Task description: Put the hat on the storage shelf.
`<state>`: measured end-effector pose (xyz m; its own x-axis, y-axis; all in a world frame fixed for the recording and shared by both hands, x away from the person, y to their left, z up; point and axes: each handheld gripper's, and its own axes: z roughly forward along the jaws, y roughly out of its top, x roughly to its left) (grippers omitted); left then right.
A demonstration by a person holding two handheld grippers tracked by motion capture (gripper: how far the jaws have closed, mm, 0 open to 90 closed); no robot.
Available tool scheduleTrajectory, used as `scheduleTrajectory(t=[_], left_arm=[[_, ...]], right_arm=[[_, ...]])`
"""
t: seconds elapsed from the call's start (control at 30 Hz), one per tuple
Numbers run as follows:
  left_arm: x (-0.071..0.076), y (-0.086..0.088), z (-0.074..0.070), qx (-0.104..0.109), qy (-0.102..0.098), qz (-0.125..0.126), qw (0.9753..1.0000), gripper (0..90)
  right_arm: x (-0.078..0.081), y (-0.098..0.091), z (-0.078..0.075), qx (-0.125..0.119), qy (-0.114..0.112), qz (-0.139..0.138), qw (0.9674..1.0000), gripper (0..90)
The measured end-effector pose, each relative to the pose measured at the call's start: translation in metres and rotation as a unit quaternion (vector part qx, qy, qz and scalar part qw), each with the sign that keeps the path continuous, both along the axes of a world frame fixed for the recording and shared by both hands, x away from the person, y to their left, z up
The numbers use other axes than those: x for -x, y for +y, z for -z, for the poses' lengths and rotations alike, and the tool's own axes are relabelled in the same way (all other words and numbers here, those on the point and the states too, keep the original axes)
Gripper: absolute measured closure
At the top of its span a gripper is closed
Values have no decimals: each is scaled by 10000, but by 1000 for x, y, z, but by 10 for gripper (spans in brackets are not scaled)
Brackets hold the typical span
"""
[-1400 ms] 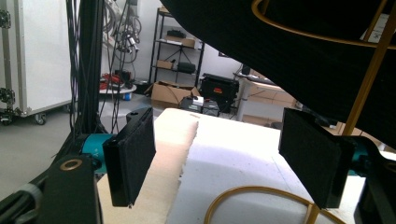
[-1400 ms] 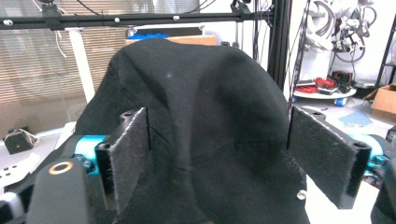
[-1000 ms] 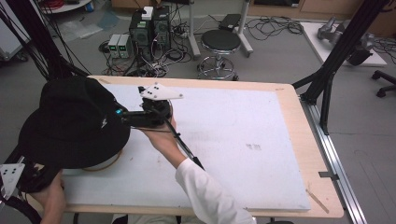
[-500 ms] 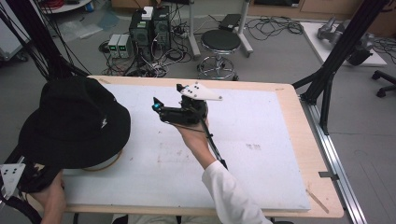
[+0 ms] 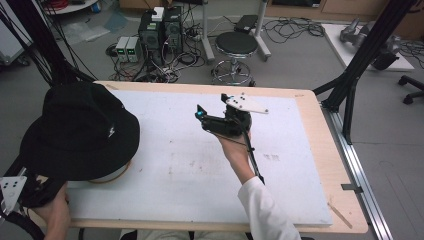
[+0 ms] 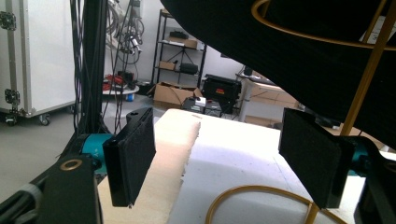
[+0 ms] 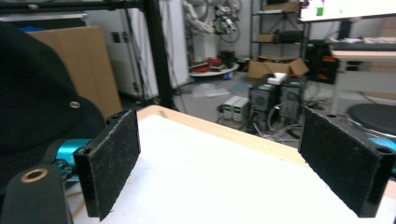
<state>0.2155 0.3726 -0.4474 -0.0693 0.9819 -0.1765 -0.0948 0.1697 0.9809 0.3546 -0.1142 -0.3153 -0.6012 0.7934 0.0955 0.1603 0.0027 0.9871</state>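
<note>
Right hand-held gripper (image 5: 200,114) farther right.

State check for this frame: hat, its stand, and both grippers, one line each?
black hat: sits on the stand, brim spread, untouched.
gold wire stand: upright under the hat, ring base on the white mat.
right gripper: open, empty, held above the mat.
left gripper: open, empty, beside the stand.

hat (image 5: 80,131): black, wide-brimmed, with a small white mark on its side.
sleeve (image 5: 265,212): white, long, ending behind the right claw.
right claw (image 5: 212,117): black body, teal tip, grey three-cornered plate on top, black cable trailing back from it.
jaw pads: black, rectangular, fuzzy, on teal mounts.
left claw (image 6: 224,163): same black pads, brass-ringed hole just behind its left pad.
</note>
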Motion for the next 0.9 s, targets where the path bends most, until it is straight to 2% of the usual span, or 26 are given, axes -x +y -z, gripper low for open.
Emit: scheduleTrajectory(t=[0.3, 0.5, 0.77, 0.9], left_arm=[[-1, -1, 0, 17, -10, 3, 10000, 273], [-1, -1, 0, 1, 0, 14, 10000, 273], [0, -2, 0, 21, -14, 10, 10000, 273], [0, -2, 0, 18, -10, 4, 10000, 273]], right_arm=[[5, -43, 8, 25, 30, 526, 9986, 122], [10, -72, 14, -16, 62, 932, 9956, 124], [19, -97, 26, 245, 122, 1309, 9910, 124], [22, -106, 30, 365, 294, 1446, 9884, 119]])
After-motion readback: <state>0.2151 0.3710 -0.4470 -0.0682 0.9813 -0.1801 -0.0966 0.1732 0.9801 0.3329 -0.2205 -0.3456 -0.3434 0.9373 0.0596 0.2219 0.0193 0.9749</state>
